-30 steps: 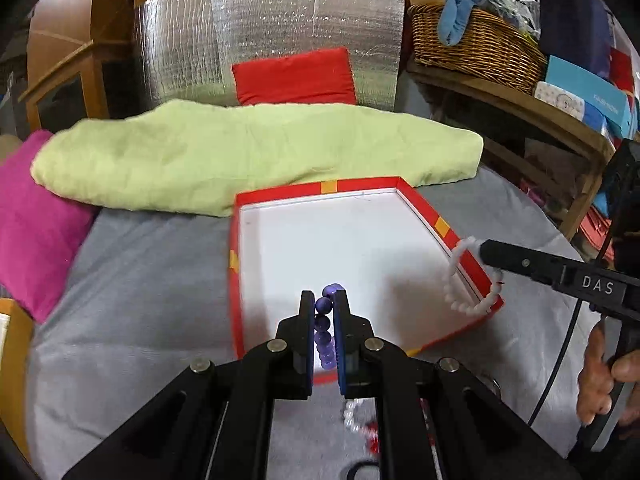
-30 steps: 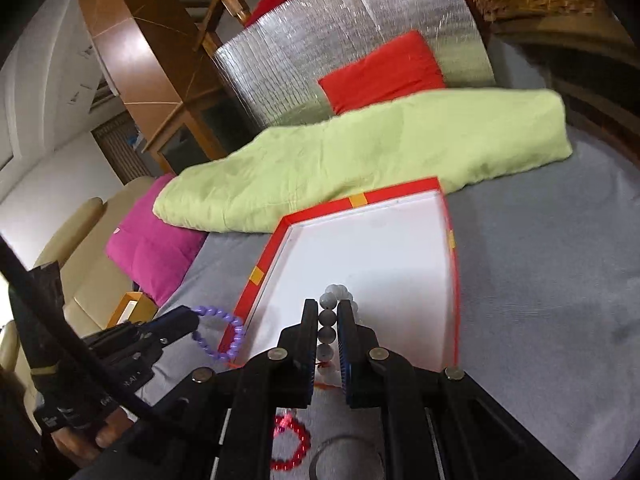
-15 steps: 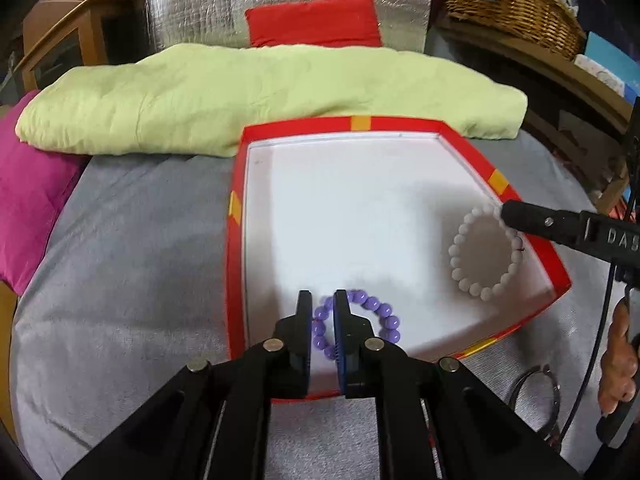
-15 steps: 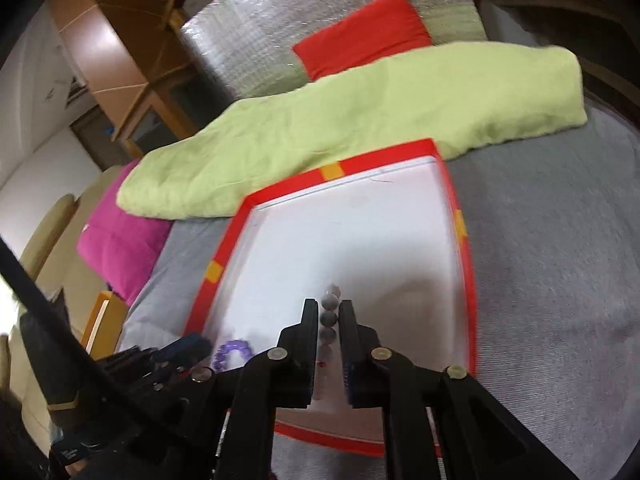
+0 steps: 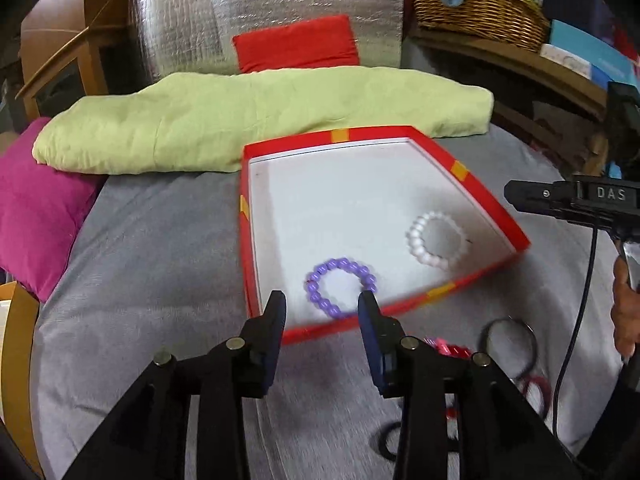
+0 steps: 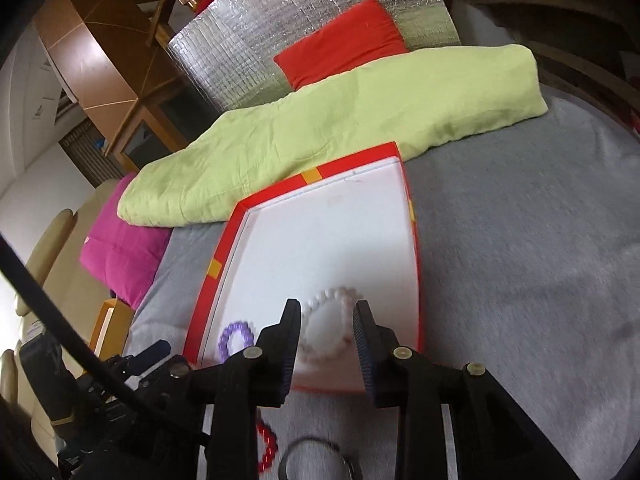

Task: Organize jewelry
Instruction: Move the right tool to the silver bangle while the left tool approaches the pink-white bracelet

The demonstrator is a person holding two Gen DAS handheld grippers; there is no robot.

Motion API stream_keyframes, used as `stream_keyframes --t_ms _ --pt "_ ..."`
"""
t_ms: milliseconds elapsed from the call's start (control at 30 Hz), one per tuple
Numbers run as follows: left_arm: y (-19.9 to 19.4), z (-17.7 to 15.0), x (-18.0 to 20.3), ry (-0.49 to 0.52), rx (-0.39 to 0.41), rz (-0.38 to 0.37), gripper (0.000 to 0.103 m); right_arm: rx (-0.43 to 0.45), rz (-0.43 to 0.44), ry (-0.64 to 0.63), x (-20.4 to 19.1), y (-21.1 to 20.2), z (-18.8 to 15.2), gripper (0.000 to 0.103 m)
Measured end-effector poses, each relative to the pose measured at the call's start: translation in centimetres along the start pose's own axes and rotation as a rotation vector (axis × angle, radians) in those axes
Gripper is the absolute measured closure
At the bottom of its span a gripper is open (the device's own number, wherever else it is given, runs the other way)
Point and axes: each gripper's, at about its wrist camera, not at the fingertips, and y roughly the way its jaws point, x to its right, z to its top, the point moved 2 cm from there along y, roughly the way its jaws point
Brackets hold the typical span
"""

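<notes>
Left wrist view: two bead bracelets lie flat on the white floor of one red box (image 5: 472,184), a shallow tray with yellow tabs on its rim. The purple bracelet (image 5: 340,286) sits at the near edge, just inside the rim; the white bracelet (image 5: 436,240) lies to its right, near the right wall and apart from it. The far two-thirds of the box floor is bare. The left gripper (image 5: 322,308) hangs over the near rim, its jaws just opened, fingers apart with nothing between the pads; the purple bracelet shows beyond the gap. The right gripper (image 6: 326,318) has likewise just opened, fingers apart above the white bracelet, which rests free on the box floor. On the grey bedcover (image 5: 140,280) in front of the box lie more pieces: a red bead bracelet (image 6: 268,448), a thin metal ring (image 5: 510,344) and dark bands, blurred and hard to count. Beyond the box's far edge stretch one green quilt (image 5: 240,120), one pink cushion (image 5: 32,216) at left and one red cushion (image 5: 296,42). A hand (image 5: 626,312) grips the right tool.
</notes>
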Motion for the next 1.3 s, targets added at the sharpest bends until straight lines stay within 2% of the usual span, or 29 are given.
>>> stream_keyframes --t_ms 267,467,633,667,700,733,800,1100,1167,1233,1300 --pt "-1.4 -2.8 -0.5 -0.065 -0.049 -0.024 0.064 -0.032 -0.009 0.001 1.8 -3.1 -2.3 0.074" --pt "-0.7 -3.5 -0.3 -0.073 -0.081 -0.031 0.064 -0.100 0.003 0.016 2.6 -4.0 -5.1 0.074" --pt "0.0 -3.6 0.1 -0.094 -0.112 -0.110 0.064 -0.182 0.005 -0.046 1.6 -3.0 -6.6 0.073" --pt "0.1 -3.6 0.3 -0.088 -0.119 -0.114 0.063 -0.192 0.004 -0.059 1.5 -2.9 -6.8 0.072" --pt "0.4 -3.7 0.5 -0.080 -0.129 -0.118 0.062 -0.196 0.005 -0.062 1.4 -2.8 -6.8 0.064" --pt "0.6 -3.8 0.6 -0.076 -0.135 -0.119 0.061 -0.203 0.006 -0.061 1.3 -2.6 -6.9 0.051" --pt "1.1 -3.8 0.8 -0.074 -0.147 -0.128 0.061 -0.212 0.009 -0.057 1.2 -2.4 -7.0 0.043" --pt "2.7 -3.7 0.2 -0.140 -0.176 -0.164 0.061 -0.232 -0.004 -0.116 0.0 -1.8 -7.4 0.043" --pt "2.9 -3.7 0.4 -0.136 -0.172 -0.164 0.062 -0.236 -0.003 -0.121 -0.1 -1.7 -7.4 0.043" --pt "3.1 -3.6 0.9 -0.118 -0.173 -0.168 0.074 -0.241 0.000 -0.127 -0.2 -1.6 -7.5 0.043" --pt "3.3 -3.6 1.7 -0.086 -0.174 -0.169 0.081 -0.248 0.002 -0.136 -0.4 -1.4 -7.7 0.043"
